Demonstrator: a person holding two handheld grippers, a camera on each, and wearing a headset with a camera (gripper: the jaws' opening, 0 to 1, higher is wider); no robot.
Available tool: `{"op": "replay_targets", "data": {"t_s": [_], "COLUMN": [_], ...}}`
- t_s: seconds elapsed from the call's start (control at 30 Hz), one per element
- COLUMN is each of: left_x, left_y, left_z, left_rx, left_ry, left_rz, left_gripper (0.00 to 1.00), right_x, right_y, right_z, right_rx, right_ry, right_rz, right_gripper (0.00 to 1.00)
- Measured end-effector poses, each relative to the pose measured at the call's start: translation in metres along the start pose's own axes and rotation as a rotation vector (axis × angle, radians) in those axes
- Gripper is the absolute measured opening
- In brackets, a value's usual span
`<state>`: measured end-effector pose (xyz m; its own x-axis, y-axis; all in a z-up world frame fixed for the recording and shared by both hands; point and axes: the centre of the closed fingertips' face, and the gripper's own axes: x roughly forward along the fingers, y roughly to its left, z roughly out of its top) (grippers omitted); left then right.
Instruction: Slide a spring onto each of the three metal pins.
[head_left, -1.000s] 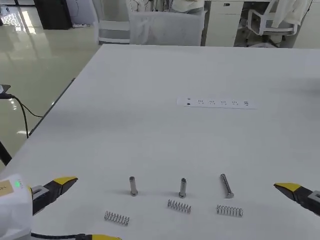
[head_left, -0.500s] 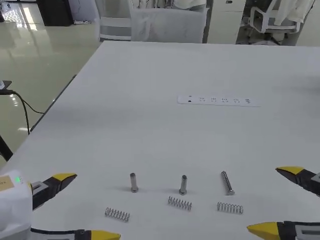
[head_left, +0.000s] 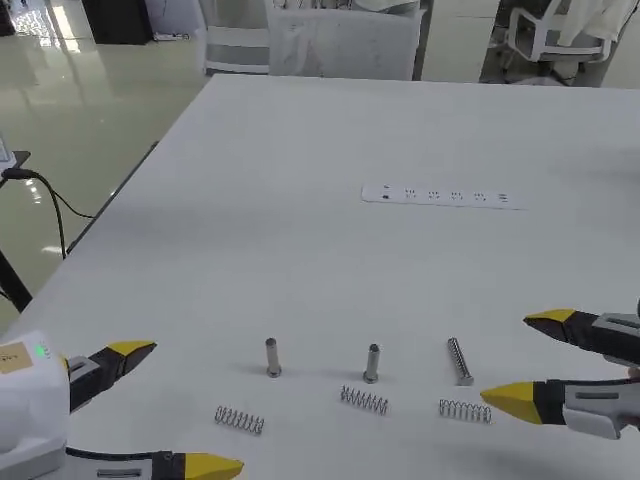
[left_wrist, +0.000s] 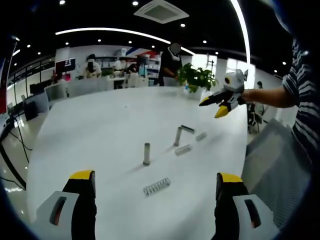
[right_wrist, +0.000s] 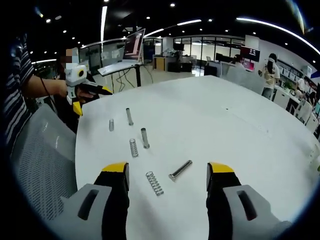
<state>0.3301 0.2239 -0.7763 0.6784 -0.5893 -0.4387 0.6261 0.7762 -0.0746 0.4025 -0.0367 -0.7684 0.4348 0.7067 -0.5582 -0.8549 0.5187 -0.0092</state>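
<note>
steel pin (right_wrist: 180, 170) lies flat before the wide-open, empty right gripper (right_wrist: 167, 169), left gripper (left_wrist: 155, 176) likewise.

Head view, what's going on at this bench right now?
A person holds the left gripper and right gripper over a white table, both open and empty. The left pin and middle pin stand upright; the right pin lies on its side. One spring lies loose in front of each: left spring, middle spring, right spring. None is on a pin yet. The right gripper hovers nearest the right pin.
</note>
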Motion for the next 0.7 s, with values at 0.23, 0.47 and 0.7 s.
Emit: {"op": "replay_targets", "data": {"t_s": [0.23,0.47,0.7], "left_x": [-0.001,-0.003,-0.001], "left_y": [0.000,0.003,0.003], "left_z": [0.002,0.000,-0.002], "left_rx": [-0.005,-0.012,-0.014], "left_ry": [-0.009,-0.007,-0.006], "left_rz": [-0.001,0.006,0.004], "left_gripper": [0.98,0.98,0.98], "right_x": [0.018,0.036,0.049], "right_y": [-0.014,-0.020,-0.027], "right_z": [0.002,-0.003,-0.010], "right_rx": [0.061,0.104,0.194], "right_ry": [0.032,0.099,0.149], "right_rz": [-0.037,-0.033,-0.038], "right_gripper": [0.48,0.41,0.34]}}
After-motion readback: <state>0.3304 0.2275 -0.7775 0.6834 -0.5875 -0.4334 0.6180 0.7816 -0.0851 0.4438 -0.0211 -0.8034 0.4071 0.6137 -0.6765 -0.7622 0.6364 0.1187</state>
